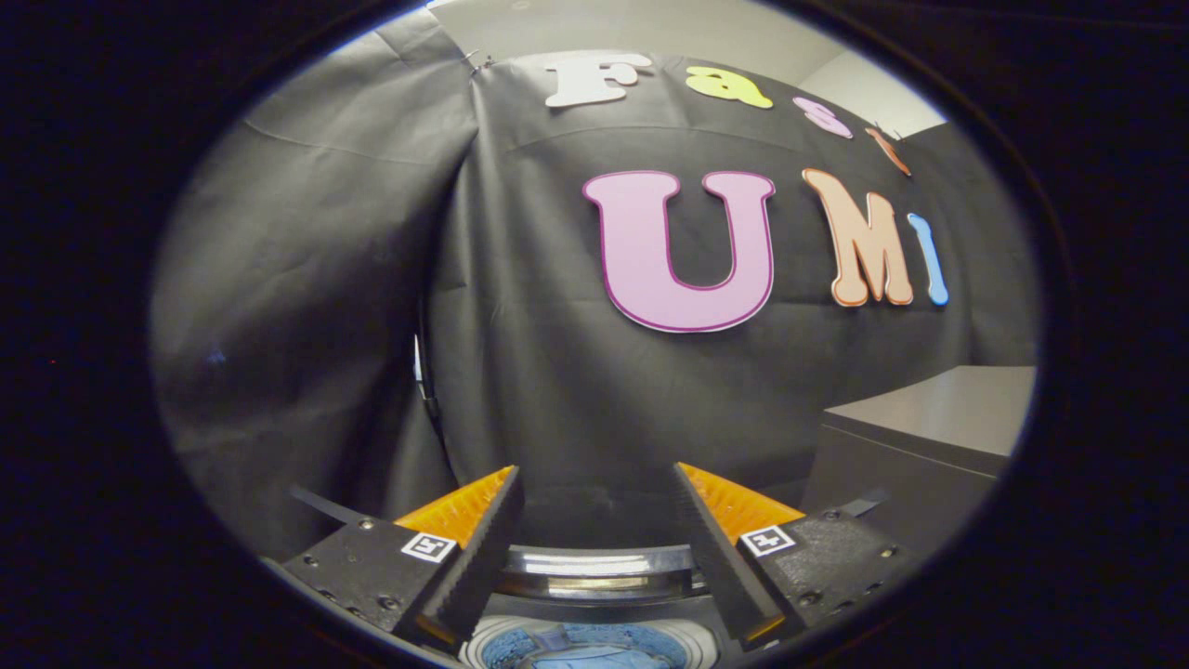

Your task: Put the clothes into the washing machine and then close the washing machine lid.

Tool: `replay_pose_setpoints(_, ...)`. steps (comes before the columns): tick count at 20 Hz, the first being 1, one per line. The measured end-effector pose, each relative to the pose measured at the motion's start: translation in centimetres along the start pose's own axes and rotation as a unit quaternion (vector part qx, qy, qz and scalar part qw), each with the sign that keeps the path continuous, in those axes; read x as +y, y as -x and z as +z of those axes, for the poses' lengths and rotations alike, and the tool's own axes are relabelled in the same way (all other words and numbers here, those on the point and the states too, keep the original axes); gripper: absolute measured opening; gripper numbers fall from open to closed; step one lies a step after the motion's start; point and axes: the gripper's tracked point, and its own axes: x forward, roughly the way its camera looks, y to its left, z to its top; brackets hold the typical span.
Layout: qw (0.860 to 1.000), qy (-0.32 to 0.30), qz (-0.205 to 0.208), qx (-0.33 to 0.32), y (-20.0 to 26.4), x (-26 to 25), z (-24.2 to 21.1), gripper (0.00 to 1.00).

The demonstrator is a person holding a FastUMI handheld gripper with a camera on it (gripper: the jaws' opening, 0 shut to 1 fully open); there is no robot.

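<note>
The hand-held gripper (594, 520) hovers above the washing machine (594, 569), fingers spread wide and holding nothing. Blue clothes (581, 649) already lie in the drum below the fingers. The open spread likely prepares for the lid-closing step.

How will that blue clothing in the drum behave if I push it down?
The blue clothing, below the open gripper, lies in crumpled folds, so it is probably floppy and will squash rather than slide. It looks light. Its folds may catch on a fingertip.

Gripper (594, 520) with ridged jaws, screwed black mounts, square fiducial markers
</note>
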Motion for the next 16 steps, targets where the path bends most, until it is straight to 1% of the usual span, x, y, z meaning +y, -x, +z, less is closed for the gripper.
replay_pose_setpoints(4,1.0,-0.006,0.001,0.014,0.4,0.0,-1.0,0.96)
replay_pose_setpoints(5,0.999,-0.011,-0.006,0.035,0.9,-0.1,-2.5,0.96)
replay_pose_setpoints(6,0.998,-0.004,-0.028,0.054,2.4,-0.6,-3.7,0.96)
replay_pose_setpoints(7,0.996,-0.02,-0.019,0.085,2.5,-0.2,-5.3,0.96)
replay_pose_setpoints(8,0.996,-0.038,0.0,0.081,2.8,0.5,-6.0,0.97)
replay_pose_setpoints(9,0.995,-0.048,0.008,0.084,3.0,0.6,-6.9,0.97)
replay_pose_setpoints(13,0.995,-0.016,0.009,0.094,3.9,0.1,-7.3,0.98)
replay_pose_setpoints(16,0.997,0.003,0.01,0.076,4.2,0.1,-7.1,0.97)
